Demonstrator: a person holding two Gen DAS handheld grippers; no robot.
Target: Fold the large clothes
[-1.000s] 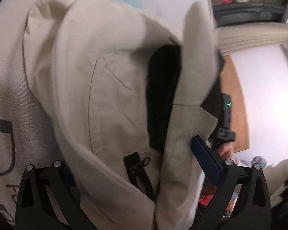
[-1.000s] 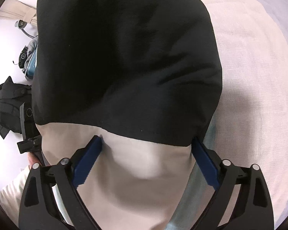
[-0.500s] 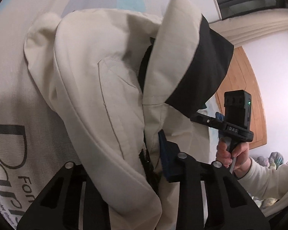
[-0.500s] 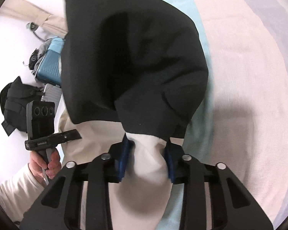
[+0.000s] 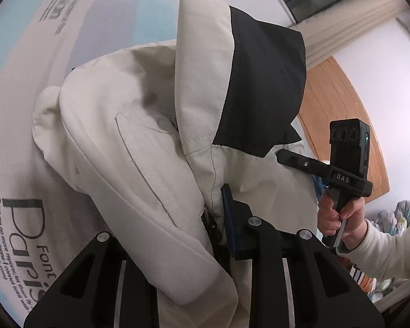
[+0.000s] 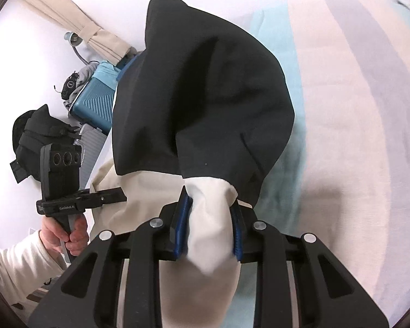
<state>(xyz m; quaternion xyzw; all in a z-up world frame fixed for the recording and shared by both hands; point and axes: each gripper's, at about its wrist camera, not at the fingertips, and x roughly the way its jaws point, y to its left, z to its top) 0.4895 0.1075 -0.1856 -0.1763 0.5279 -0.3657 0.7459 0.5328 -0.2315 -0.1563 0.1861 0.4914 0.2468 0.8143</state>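
My left hand-held gripper (image 5: 217, 218) clamping the cream-and-black fabric jacket (image 5: 139, 158), my right hand-held gripper (image 6: 209, 227) closing on its cream hem, above the printed bed sheet (image 5: 19, 142)

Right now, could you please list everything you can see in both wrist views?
Cream and black fabric jacket: one, cream body with black panels, bunched over the bed, pinched by both grippers.
Printed bed sheet: one, pale with blue stripes and black lettering, under the jacket.
Wooden board: one, orange-brown, by the white wall.
Beige curtain: one, gathered, at the wall.
Teal ribbed suitcase: one, on the floor.
Black backpack: one, beside the suitcase.
Left gripper: black with blue pads, clamped on cream fabric by the zip, closing.
Right gripper: black, blue pads, clamped on a cream fold, closing.
Hands: two, in cream sleeves, right hand, left hand.
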